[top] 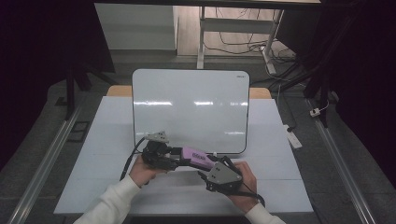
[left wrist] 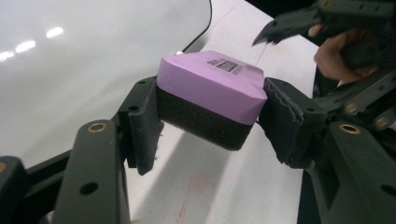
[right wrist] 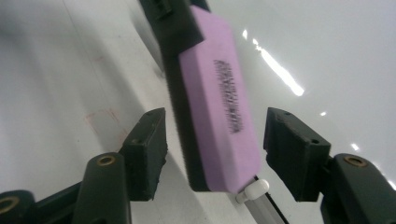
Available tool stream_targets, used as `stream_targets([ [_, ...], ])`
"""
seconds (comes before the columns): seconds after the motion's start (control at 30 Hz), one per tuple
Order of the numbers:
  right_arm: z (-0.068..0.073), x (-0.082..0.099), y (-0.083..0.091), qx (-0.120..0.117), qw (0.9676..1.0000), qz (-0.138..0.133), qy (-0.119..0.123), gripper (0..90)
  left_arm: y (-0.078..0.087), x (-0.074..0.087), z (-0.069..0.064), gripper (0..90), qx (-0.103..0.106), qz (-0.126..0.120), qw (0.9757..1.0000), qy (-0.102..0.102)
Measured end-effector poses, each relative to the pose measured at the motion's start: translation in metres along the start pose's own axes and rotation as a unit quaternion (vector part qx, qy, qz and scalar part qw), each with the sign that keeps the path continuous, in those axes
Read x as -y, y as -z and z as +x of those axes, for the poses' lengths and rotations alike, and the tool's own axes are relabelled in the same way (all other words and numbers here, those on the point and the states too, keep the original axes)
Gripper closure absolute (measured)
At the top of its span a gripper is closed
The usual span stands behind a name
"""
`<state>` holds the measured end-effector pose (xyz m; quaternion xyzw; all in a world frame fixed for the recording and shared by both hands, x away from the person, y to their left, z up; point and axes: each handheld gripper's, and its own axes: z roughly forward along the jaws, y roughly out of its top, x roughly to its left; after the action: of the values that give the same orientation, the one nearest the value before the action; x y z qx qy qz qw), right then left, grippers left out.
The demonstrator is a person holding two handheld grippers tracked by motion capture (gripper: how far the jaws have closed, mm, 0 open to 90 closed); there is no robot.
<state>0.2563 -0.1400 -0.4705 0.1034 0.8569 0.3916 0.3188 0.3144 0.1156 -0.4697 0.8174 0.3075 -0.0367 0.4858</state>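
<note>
White worktop [top: 280,154] carries a whiteboard [top: 191,107]. Left gripper [left wrist: 212,109] clamps the purple eraser [left wrist: 210,88]. Right gripper [right wrist: 215,144] straddles its far end, pads clear.

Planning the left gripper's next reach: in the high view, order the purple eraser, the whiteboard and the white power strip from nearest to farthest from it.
1. purple eraser: clamped in the left gripper.
2. whiteboard: just behind it.
3. white power strip: far right, on the floor.
</note>
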Motion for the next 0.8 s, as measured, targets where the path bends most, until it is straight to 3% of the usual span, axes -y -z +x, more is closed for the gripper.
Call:
stream_targets([
  [0.2, 0.007, 0.0, -0.009, 0.013, 0.9995, 0.017, 0.022, 43.6, -0.002, -0.001, -0.002, 40.1, 0.014, -0.006, 0.9998, 0.013],
  [0.3, 0.011, 0.001, -0.012, 0.037, 0.9981, 0.026, 0.042, 46.6, -0.004, -0.001, -0.002, 40.0, 0.036, -0.004, 0.9991, 0.024],
  [0.5, 0.015, 0.003, -0.013, 0.06, 0.9948, 0.033, 0.075, 61.1, -0.004, -0.001, -0.002, 40.5, 0.025, -0.006, 0.9994, 0.023],
  [0.67, 0.01, 0.004, -0.01, 0.063, 0.9961, 0.025, 0.056, 62.5, -0.001, -0.001, -0.002, 33.9, 0.007, -0.023, 0.9996, 0.013],
  [0.8, -0.003, 0.006, -0.006, 0.069, 0.9975, 0.009, 0.005, 62.7, 0.004, 0.0, -0.005, 24.6, -0.021, -0.032, 0.9993, 0.002],
])
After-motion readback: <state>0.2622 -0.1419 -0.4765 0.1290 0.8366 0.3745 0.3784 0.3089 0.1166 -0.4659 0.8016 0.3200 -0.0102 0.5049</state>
